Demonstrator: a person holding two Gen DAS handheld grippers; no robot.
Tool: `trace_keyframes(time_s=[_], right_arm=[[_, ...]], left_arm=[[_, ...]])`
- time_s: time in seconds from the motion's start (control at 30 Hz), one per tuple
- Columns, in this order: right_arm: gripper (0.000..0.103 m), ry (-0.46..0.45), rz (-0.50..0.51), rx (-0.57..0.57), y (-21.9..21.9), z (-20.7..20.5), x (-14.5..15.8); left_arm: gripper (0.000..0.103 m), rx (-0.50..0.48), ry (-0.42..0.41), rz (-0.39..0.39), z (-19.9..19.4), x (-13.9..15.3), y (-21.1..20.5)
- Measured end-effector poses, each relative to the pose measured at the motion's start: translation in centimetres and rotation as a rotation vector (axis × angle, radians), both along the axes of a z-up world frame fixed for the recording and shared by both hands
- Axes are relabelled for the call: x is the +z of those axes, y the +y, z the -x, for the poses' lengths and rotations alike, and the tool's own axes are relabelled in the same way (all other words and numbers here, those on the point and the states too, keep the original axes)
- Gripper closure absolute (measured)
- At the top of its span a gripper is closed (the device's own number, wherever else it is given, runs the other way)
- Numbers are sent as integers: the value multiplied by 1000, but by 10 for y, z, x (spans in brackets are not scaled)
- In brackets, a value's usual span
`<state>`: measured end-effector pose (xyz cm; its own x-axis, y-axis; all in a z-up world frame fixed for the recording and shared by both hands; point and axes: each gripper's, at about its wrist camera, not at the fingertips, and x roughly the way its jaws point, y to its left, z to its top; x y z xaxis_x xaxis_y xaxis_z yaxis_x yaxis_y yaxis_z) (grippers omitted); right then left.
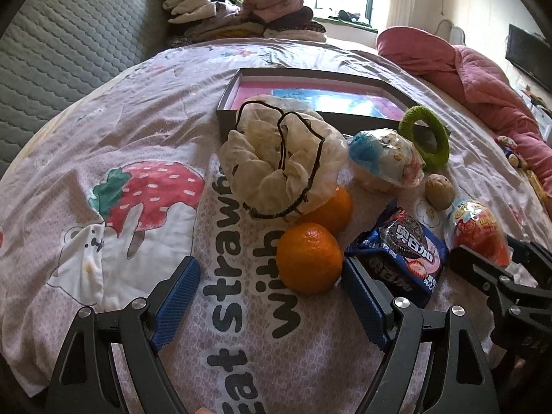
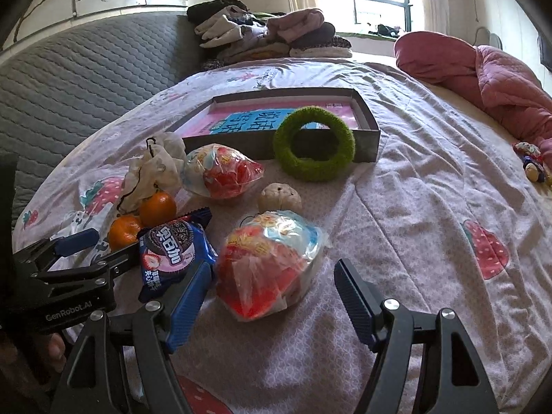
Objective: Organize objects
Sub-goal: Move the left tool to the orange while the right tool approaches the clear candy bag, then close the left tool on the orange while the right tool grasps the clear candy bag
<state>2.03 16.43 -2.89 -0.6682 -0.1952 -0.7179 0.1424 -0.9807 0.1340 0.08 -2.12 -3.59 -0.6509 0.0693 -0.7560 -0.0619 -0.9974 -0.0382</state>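
Barely begun, by the look of things. Only a pink and blue printed sheet or book inside the shallow grey cardboard box (image 2: pixel 365 138) at twelve o'clock on the strawberry-print bedspread (image 2: pixel 431 227); none of the loose items in it yet.

Still scattered in front of the box: fuzzy green ring (image 2: pixel 314 143) leaning against the near wall, touching it; crumpled translucent plastic bag with black drawstring (image 1: pixel 283 158) at eleven o'clock, resting against the far one of two round orange tangerines (image 1: pixel 308 258); small beige lumpy ball (image 2: pixel 280 198) near the middle; two clear-wrapped snack bundles, one mostly red (image 2: pixel 220 172) and one red and pale blue (image 2: pixel 272 258); dark blue biscuit packet with pink strawberry print (image 2: pixel 172 252).

Left gripper (image 1: pixel 272 296) spread wide and holding nothing, near tangerine just ahead between the fingers, blue pad of one finger touching or nearly touching the biscuit packet. Right gripper (image 2: pixel 272 296) likewise spread and empty, red and pale blue bundle just ahead between its fingers, not yet clamped.

Remaining, as a judgement: probably every loose item into the box, likely starting with tangerine and bundle.
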Motion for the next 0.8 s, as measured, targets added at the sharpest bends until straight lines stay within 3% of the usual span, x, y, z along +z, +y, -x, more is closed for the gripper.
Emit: trace_keyframes(time_s=[0.2, 0.53, 0.8], right_arm=[[40, -14, 15, 9, 0, 2, -4], [46, -17, 39, 14, 3, 3, -5], [49, 7, 52, 8, 11, 0, -1]], left_arm=[[22, 3, -5, -18, 5, 0, 0], [65, -52, -30, -62, 5, -2, 13], [65, -58, -15, -58, 0, 2, 13]])
